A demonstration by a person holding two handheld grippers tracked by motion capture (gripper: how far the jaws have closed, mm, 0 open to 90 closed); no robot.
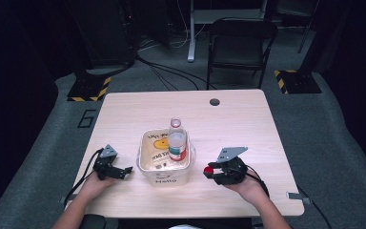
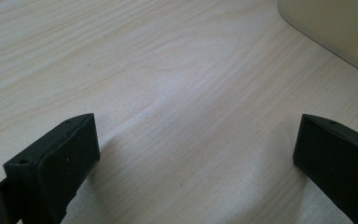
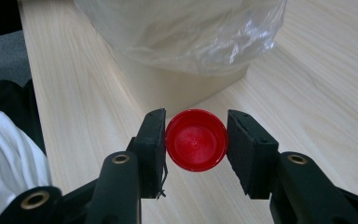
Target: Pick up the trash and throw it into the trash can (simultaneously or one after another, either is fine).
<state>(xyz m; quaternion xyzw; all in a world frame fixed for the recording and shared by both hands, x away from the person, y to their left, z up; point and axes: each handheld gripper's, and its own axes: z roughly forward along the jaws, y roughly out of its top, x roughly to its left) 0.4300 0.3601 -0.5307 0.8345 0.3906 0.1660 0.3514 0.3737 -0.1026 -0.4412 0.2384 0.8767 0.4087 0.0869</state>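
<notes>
A cream bin (image 1: 164, 179) with a clear plastic liner stands mid-table toward the front. Inside it, an uncapped clear bottle (image 1: 177, 140) with a red-and-white label is upright. My right gripper (image 1: 212, 171) rests just right of the bin, shut on a red bottle cap (image 1: 208, 170). The right gripper view has the red cap (image 3: 196, 140) pinched between the jaws of that gripper (image 3: 196, 140), in front of the bin wall (image 3: 186, 84) and its liner (image 3: 182, 32). My left gripper (image 1: 126, 171) lies left of the bin, open. Bare wood lies between the jaws of the left gripper (image 2: 196, 135), and the bin's corner (image 2: 335, 28) is at upper right.
The light wood table (image 1: 248, 124) has a round cable hole (image 1: 214, 101) near its far edge. A black folding chair (image 1: 240, 43) stands beyond the table. Yellow-striped stand bases (image 1: 89, 88) and cables lie on the grey floor. White clothing (image 3: 4, 158) is close behind the right gripper.
</notes>
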